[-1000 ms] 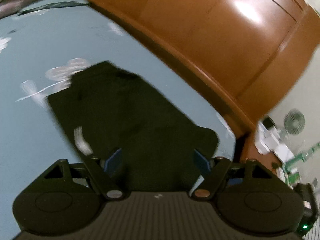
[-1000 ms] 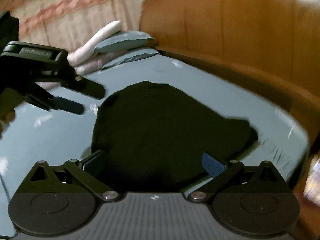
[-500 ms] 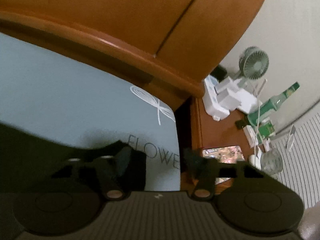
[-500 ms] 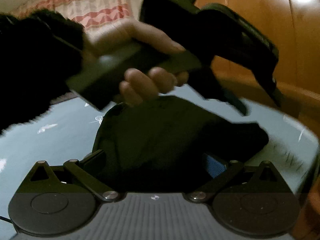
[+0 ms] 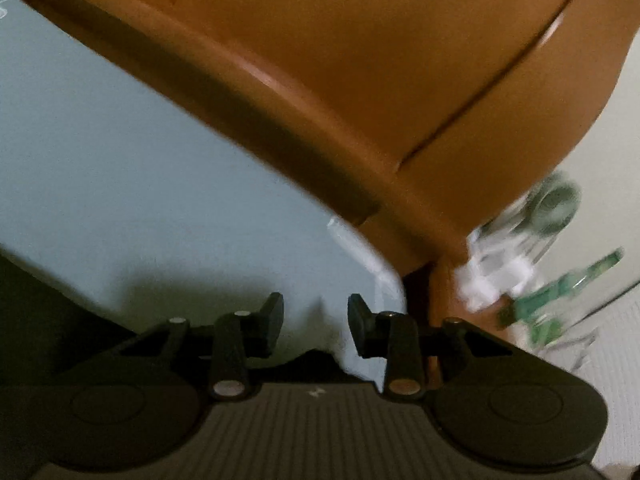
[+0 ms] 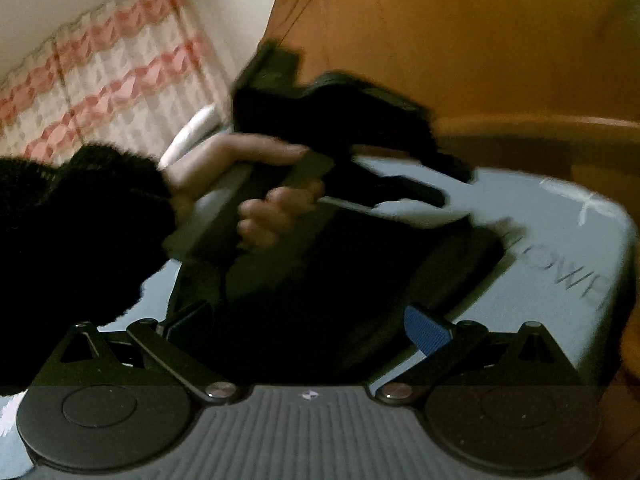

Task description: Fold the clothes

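A black garment (image 6: 360,280) lies spread on the light blue bed sheet (image 6: 560,216). My right gripper (image 6: 308,320) hovers low over its near edge, open wide, with the cloth showing between the fingers but not pinched. A hand (image 6: 276,208) holds my left gripper (image 6: 452,184) above the garment's far side, pointing toward the bed corner. In the left wrist view the left gripper (image 5: 314,320) stands open with a narrow gap, bare sheet (image 5: 120,160) showing through it. The garment (image 5: 40,320) fills only that view's lower left corner.
A wooden headboard (image 5: 360,60) runs along the far side of the bed. Beyond the bed corner a nightstand carries a small fan (image 5: 556,200) and a green bottle (image 5: 568,284), both blurred. A pink-striped curtain (image 6: 100,60) and a white pillow (image 6: 192,128) lie to the left.
The left gripper swung across the garment to its far right side near the bed corner, and its fingers drew closer together. The right gripper stayed open over the near edge.
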